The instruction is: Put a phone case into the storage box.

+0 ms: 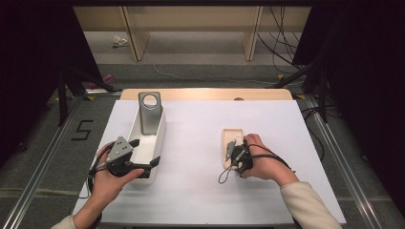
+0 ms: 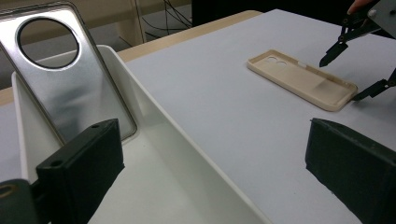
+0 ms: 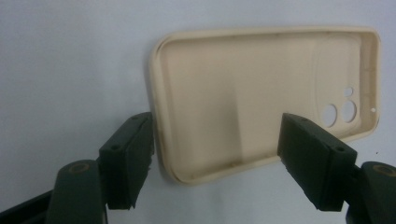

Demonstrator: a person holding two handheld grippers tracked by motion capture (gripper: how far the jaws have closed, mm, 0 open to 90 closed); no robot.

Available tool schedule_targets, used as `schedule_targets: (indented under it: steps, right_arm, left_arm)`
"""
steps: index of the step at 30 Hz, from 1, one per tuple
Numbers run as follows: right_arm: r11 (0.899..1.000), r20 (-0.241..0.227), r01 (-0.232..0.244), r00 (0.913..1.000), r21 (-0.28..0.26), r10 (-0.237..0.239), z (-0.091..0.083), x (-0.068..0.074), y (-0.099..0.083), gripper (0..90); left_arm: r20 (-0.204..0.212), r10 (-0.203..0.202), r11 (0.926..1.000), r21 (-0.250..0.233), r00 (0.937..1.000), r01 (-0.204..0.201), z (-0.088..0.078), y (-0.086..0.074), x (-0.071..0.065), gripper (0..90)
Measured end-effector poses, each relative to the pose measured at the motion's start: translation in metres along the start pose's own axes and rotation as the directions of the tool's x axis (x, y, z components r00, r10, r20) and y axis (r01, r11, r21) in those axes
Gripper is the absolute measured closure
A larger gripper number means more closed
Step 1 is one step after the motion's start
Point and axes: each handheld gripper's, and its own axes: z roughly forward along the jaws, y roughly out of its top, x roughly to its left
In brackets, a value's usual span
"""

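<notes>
A beige phone case [image 1: 232, 139] lies hollow side up on the white table sheet, right of centre. My right gripper [image 1: 237, 153] hovers over its near end, jaws open. In the right gripper view the case [image 3: 252, 84] lies between the two jaws, with the left pad [image 3: 130, 156] right beside its rim; I see no squeeze. A silver phone back plate [image 1: 149, 112] with a round hole leans upright in the far end of a white bin [image 1: 160, 138]. My left gripper [image 1: 145, 152] sits at the bin's near end, open, and its jaws straddle the bin's right wall [image 2: 187, 140].
The white sheet [image 1: 200, 200] covers most of a wooden table whose far edge [image 1: 205, 94] shows. Tripod legs [image 1: 62, 95] and cables [image 1: 282, 43] stand on the floor beyond and beside it. Bare sheet lies between the bin and the case.
</notes>
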Motion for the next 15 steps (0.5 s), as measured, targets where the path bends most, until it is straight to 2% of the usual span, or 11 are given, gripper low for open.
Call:
schedule_targets:
  steps: [7,15]
  right_arm:
    - [0.999,-0.002,0.038,0.9993,0.036,-0.038,0.004,0.001,0.007,29.0]
    - [0.996,-0.002,0.068,0.9977,0.05,-0.068,0.008,0.003,0.013,31.0]
  left_arm:
    - [0.001,0.001,1.0,0.0,1.0,-0.001,0.0,0.0,0.0,3.7]
    - [0.005,0.0,1.0,0.0,1.0,0.0,0.0,0.0,0.0,3.8]
